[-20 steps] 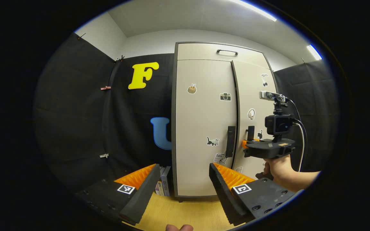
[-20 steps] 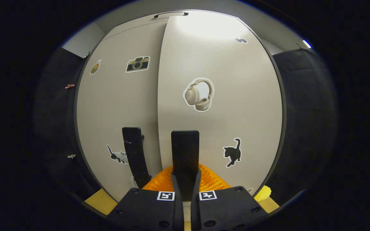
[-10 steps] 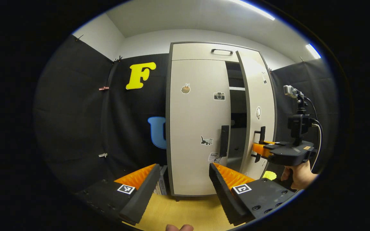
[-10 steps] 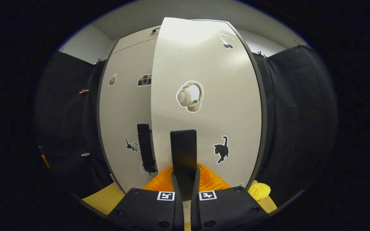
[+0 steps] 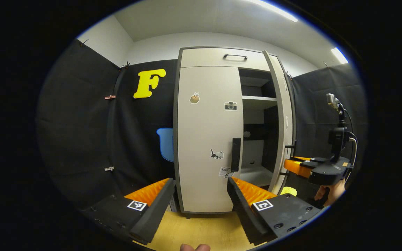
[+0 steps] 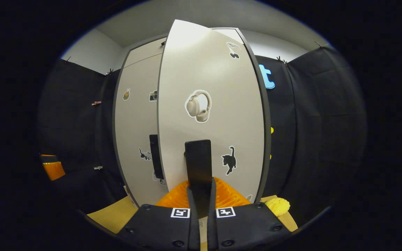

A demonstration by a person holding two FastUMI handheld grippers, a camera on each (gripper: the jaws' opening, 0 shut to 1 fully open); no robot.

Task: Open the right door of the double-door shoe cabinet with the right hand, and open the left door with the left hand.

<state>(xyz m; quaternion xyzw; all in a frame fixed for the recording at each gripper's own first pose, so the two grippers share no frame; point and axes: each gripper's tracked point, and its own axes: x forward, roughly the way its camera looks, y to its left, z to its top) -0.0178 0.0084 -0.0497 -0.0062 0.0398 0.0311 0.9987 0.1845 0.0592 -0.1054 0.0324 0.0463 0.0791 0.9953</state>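
Note:
The beige double-door shoe cabinet stands ahead in the left gripper view. Its left door (image 5: 208, 139) is closed, with a black vertical handle (image 5: 236, 154). The right door (image 5: 285, 115) is swung wide and seen nearly edge-on, baring the shelves (image 5: 258, 101). My left gripper (image 5: 199, 195) is open, short of the left door and holding nothing. My right gripper (image 5: 293, 166) is at the right door's handle. In the right gripper view the right gripper (image 6: 201, 184) is shut on that black handle (image 6: 198, 157) of the right door (image 6: 215, 83). The left door (image 6: 134, 122) lies behind it.
A top drawer with a dark pull (image 5: 235, 56) sits above the doors. The cabinet stands on a wooden floor (image 5: 201, 230). A yellow object (image 6: 277, 205) lies on the floor by the cabinet's right foot. A hand (image 5: 330, 195) holds the right gripper. Black cloth walls close both sides.
The right door has swung from nearly closed to wide open, pulled by the right gripper shut on its handle. The shelves inside have come into sight. The left gripper stays open.

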